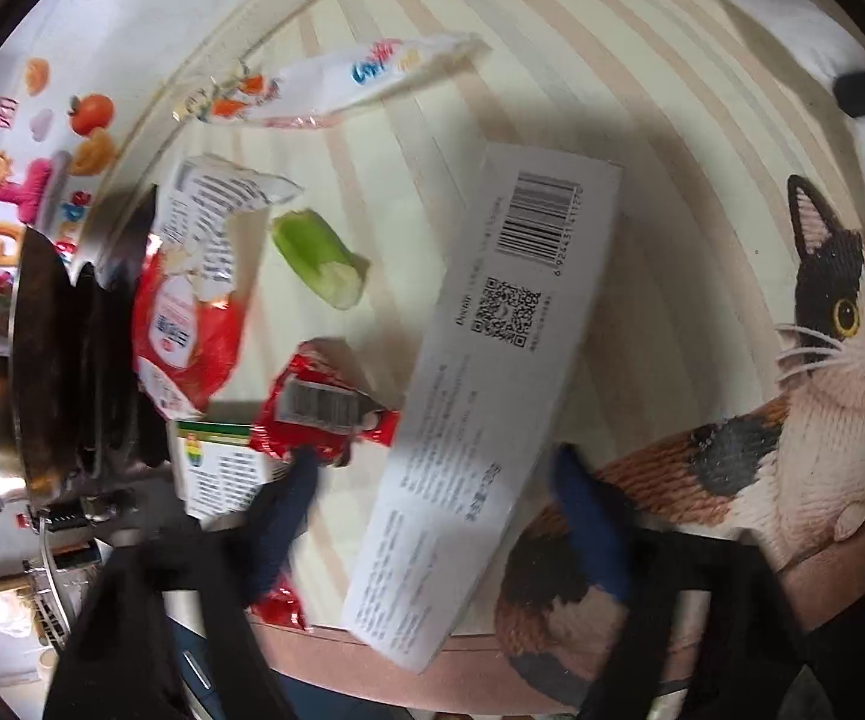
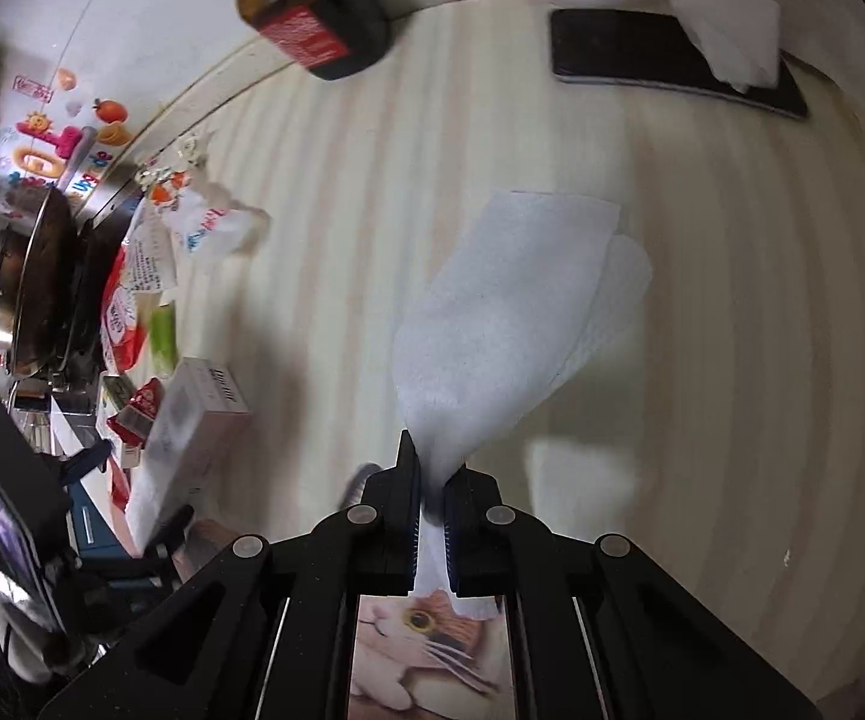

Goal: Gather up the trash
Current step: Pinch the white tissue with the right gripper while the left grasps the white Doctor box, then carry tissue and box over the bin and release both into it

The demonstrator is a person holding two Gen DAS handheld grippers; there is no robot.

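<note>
While our right gripper (image 2: 431, 480) is clenched on a white tissue (image 2: 510, 312) that fans away over the counter (image 2: 732, 360), our left gripper (image 1: 432, 516) hangs spread wide around the near end of a white box (image 1: 492, 372). Its long axis runs ahead and rightward, barcode far. Beyond lie a red wrapper (image 1: 318, 414), a celery piece (image 1: 318, 258) and a blurred bag (image 1: 360, 81); the print is unreadable.
</note>
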